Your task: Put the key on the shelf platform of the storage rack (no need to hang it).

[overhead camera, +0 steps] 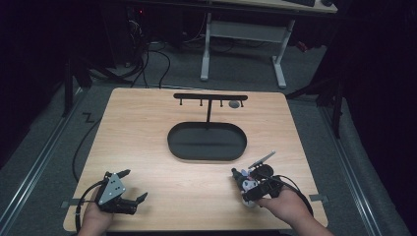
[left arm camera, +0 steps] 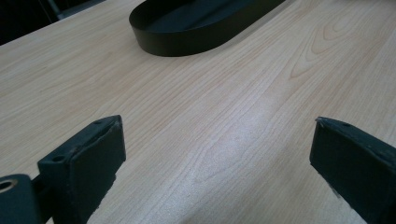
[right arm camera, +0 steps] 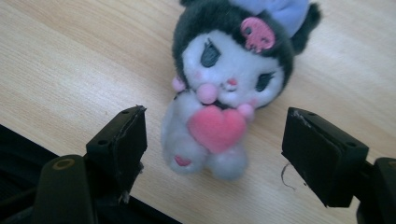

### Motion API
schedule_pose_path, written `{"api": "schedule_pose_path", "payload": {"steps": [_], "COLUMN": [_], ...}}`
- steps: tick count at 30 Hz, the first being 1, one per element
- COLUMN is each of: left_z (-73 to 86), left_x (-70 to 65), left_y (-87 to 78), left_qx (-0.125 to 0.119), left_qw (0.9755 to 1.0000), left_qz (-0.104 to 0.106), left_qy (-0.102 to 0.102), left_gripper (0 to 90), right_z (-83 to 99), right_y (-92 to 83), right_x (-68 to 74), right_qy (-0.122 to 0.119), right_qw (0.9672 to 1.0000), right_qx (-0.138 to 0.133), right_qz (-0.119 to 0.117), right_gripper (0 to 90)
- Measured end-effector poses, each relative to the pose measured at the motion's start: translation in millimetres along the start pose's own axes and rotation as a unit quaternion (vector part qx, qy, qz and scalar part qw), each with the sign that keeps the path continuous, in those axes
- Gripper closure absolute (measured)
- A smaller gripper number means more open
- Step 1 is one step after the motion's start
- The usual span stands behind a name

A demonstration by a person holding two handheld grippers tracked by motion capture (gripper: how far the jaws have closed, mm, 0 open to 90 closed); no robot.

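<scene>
A small plush toy (right arm camera: 224, 93) with a black hood, a white face and a pink heart lies on the wooden table (right arm camera: 70, 70), face up. My right gripper (right arm camera: 217, 123) is open, one jaw on each side of the toy's body, with a gap on both sides. In the high view the toy (overhead camera: 244, 178) and the right gripper (overhead camera: 251, 188) are near the table's front right. My left gripper (overhead camera: 135, 185) is at the front left, low over bare wood. Its jaws (left arm camera: 217, 154) are wide open with nothing between them.
A black oval tray (overhead camera: 172, 142) sits in the middle of the table, its wall (left arm camera: 187, 44) ahead of the left gripper. Behind it stands a black T-shaped rack (overhead camera: 210, 97) with hooks and a small grey thing (overhead camera: 234, 104) hanging. The table's front edge (right arm camera: 28, 135) is close to the right gripper.
</scene>
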State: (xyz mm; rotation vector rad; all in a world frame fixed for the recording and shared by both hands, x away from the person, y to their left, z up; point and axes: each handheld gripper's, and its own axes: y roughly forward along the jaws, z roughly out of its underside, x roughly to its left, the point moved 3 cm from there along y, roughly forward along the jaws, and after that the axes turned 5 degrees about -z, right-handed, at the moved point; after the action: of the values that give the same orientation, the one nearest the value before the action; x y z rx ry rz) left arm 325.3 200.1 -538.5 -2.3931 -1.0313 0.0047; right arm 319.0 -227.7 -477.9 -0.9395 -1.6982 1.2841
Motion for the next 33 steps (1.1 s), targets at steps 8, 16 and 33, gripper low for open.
{"api": "schedule_pose_path", "payload": {"steps": [8, 16, 33], "left_z": [-1.0, -2.0, -1.6], "left_x": [0.0, -2.1, -1.4], "left_y": [3.3, 6.1, 5.4], "left_qx": [0.0, 0.002, 0.003], "left_qw": [1.0, 0.9999, 0.9999], "left_qz": [0.006, 0.012, 0.01], "left_qy": [0.0, 0.006, 0.004], "left_gripper": [4.1, 4.1, 4.1], "right_z": [2.1, 9.2, 3.4], "right_y": [16.7, 27.9, 14.8], "right_x": [-3.5, -10.2, -9.9], "right_qy": [0.014, 0.046, 0.03], "right_qw": [0.9998, 0.9982, 0.9995], "right_qx": [0.011, 0.023, 0.007], "right_qz": [-0.005, -0.029, -0.01], "right_gripper": [19.2, 30.2, 48.1]}}
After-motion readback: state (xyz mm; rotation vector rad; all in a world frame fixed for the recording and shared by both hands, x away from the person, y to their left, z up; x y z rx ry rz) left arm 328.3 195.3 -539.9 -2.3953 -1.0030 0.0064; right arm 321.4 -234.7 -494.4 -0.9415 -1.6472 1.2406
